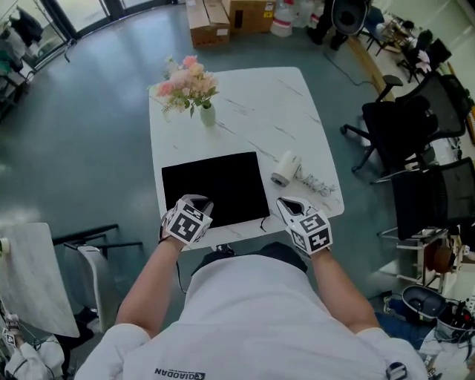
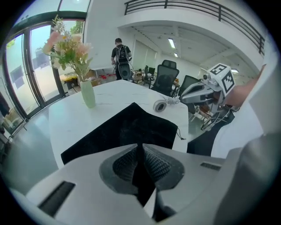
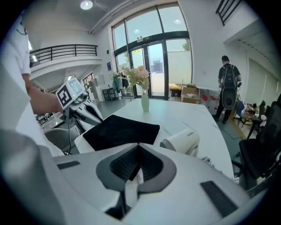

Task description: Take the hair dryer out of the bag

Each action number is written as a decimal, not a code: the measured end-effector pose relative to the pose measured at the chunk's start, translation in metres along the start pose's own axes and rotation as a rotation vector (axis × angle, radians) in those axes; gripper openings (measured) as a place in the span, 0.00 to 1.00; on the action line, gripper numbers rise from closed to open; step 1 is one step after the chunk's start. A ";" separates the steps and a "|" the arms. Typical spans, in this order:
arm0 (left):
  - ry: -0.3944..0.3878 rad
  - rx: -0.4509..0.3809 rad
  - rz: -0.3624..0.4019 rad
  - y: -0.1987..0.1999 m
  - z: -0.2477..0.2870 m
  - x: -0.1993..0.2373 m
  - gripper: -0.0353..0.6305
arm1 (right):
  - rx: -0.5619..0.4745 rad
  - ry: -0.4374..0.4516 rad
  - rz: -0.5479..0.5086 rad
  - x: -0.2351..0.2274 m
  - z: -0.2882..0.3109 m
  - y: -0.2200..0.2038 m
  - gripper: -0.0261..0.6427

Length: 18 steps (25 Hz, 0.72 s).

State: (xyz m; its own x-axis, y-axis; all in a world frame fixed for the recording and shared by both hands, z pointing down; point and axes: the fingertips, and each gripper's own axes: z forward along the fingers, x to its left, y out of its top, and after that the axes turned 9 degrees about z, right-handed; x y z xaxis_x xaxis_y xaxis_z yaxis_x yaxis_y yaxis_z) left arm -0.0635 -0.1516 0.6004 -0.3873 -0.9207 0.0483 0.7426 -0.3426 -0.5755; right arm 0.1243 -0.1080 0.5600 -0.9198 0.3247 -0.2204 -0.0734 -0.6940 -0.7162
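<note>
A flat black bag (image 1: 215,187) lies at the near side of the white table (image 1: 252,104). The white hair dryer (image 1: 285,168) lies on the tabletop just right of the bag, outside it, with its cord (image 1: 318,184) coiled beside it. My left gripper (image 1: 197,202) hovers over the bag's near left corner, its jaws shut with nothing seen between them. My right gripper (image 1: 289,202) hangs near the bag's near right corner, short of the dryer, shut and empty. The dryer (image 3: 181,141) and the bag (image 3: 123,129) both show in the right gripper view.
A vase of pink flowers (image 1: 194,89) stands at the table's far left. Black office chairs (image 1: 404,126) crowd the right side, cardboard boxes (image 1: 223,18) sit on the floor beyond. A person with a backpack (image 3: 228,94) stands far off.
</note>
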 end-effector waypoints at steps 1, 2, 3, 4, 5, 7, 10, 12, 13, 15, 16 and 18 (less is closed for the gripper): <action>0.011 -0.014 -0.018 0.000 -0.003 -0.003 0.13 | -0.002 0.020 0.012 0.003 -0.004 -0.001 0.06; 0.021 -0.028 -0.038 0.000 -0.007 -0.008 0.13 | -0.006 0.041 0.026 0.006 -0.008 -0.001 0.06; 0.032 -0.042 -0.062 0.000 -0.011 -0.013 0.13 | -0.012 0.063 0.033 0.008 -0.013 -0.001 0.06; 0.044 -0.057 -0.086 0.002 -0.015 -0.019 0.13 | -0.018 0.083 0.026 0.011 -0.018 0.000 0.06; 0.056 -0.074 -0.111 0.004 -0.019 -0.026 0.13 | -0.023 0.101 0.006 0.014 -0.023 0.000 0.06; 0.085 -0.115 -0.165 0.011 -0.024 -0.039 0.13 | -0.036 0.133 -0.049 0.018 -0.034 0.000 0.06; 0.123 -0.198 -0.259 0.025 -0.029 -0.062 0.13 | -0.069 0.181 -0.092 0.019 -0.056 -0.002 0.06; 0.146 -0.239 -0.309 0.033 -0.031 -0.082 0.13 | -0.088 0.223 -0.093 0.019 -0.074 -0.007 0.06; 0.157 -0.250 -0.323 0.036 -0.032 -0.094 0.13 | -0.096 0.243 -0.096 0.019 -0.084 -0.011 0.06; 0.180 -0.265 -0.333 0.041 -0.034 -0.120 0.13 | -0.108 0.264 -0.123 0.019 -0.101 -0.023 0.06; 0.191 -0.273 -0.333 0.044 -0.036 -0.135 0.13 | -0.114 0.267 -0.135 0.018 -0.110 -0.030 0.06; 0.206 -0.289 -0.330 0.047 -0.038 -0.166 0.13 | -0.128 0.270 -0.129 0.016 -0.125 -0.043 0.06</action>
State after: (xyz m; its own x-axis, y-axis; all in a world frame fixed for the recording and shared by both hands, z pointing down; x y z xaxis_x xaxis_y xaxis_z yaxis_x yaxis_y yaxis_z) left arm 0.0147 -0.0083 0.5338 -0.6985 -0.7054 0.1205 0.3909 -0.5171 -0.7614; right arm 0.1606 0.0074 0.5043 -0.7690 0.5757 -0.2779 -0.1178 -0.5550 -0.8235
